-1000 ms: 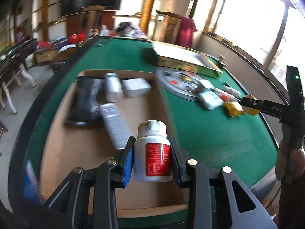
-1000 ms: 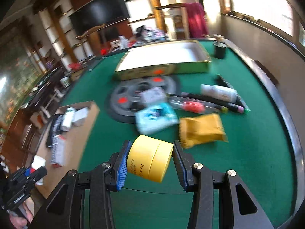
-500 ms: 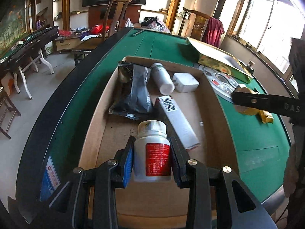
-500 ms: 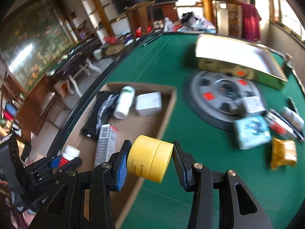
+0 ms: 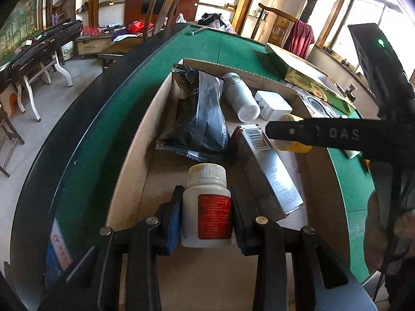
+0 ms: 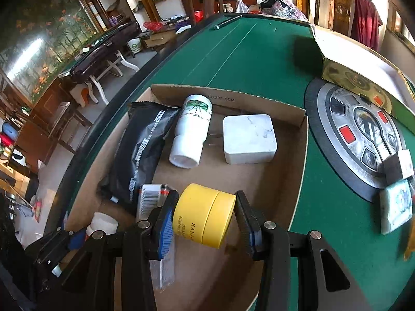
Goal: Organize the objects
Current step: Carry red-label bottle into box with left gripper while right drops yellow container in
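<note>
Cardboard tray (image 6: 282, 108) on green felt table (image 6: 246, 59), shallow, open-topped.

Contents, far end: black pouch (image 6: 145, 150) along the left wall; white bottle (image 6: 192, 134) on its side, touching the pouch; white charger (image 6: 249, 138) just beside the bottle, prongs toward it. Nearer: long silver box (image 5: 269, 171) with barcode, lying flat beside the pouch.

Left gripper (image 5: 206, 215): clamped on white pill bottle (image 5: 206, 207), red label, ribbed cap, upright between the pads, over the near part of the tray floor, just beside the silver box.

Right gripper (image 6: 203, 219): clamped on yellow jar (image 6: 203, 215), lying sideways between the pads, above the tray, near the barcode end of the silver box. Contact with the tray floor: cannot tell, either item.

Outside the tray, on the felt to the right: round grey disc (image 6: 345, 140) with red panels, gold-edged box (image 6: 363, 70) behind it, small packets (image 6: 396, 204) at the disc's near rim.
</note>
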A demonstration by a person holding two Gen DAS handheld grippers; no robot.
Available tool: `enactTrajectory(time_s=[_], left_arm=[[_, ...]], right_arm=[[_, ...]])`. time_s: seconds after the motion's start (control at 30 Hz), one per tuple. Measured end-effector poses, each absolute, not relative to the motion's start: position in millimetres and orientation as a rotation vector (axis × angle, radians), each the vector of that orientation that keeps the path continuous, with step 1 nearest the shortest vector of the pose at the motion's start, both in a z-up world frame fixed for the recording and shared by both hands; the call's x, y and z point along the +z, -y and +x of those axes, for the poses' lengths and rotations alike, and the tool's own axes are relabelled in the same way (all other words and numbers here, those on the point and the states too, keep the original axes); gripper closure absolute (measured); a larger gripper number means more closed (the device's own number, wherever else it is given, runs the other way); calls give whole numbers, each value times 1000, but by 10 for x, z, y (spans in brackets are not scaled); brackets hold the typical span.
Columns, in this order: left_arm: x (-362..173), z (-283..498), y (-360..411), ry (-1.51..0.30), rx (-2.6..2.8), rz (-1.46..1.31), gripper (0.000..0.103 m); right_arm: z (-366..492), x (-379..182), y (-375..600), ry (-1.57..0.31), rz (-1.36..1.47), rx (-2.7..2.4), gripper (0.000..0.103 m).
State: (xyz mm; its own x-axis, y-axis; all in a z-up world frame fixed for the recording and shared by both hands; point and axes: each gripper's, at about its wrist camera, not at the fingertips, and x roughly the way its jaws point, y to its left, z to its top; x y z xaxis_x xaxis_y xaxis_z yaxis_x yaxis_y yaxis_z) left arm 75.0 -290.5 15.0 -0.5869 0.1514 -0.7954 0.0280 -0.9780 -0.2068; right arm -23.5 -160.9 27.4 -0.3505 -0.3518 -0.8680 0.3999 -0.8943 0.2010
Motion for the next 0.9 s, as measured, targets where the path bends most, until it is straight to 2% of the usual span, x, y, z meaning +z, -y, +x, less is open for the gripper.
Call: enactTrajectory(time_s=[0.27, 0.37, 0.5, 0.63, 0.73, 0.9], left_arm=[[152, 727, 2896, 305, 2728, -1377, 69], [159, 733, 2885, 315, 2712, -1371, 65], [195, 765, 2839, 315, 2697, -1348, 50], [304, 829, 2782, 255, 2755, -1306, 26], [400, 884, 2806, 255, 2787, -1275, 23], [474, 937, 2841, 264, 2821, -1278, 20]], right_arm=[[-337, 174, 1693, -94, 1459, -2257, 55], [-345, 150, 1709, -97, 1462, -2254, 55], [-329, 153, 1703, -105, 1454, -2262, 55], [-317, 164, 1673, -97, 1450, -2258, 55], [-287, 206, 1647, -76, 1427, -2264, 53], [-163, 389, 1581, -50, 1362, -2287, 38]])
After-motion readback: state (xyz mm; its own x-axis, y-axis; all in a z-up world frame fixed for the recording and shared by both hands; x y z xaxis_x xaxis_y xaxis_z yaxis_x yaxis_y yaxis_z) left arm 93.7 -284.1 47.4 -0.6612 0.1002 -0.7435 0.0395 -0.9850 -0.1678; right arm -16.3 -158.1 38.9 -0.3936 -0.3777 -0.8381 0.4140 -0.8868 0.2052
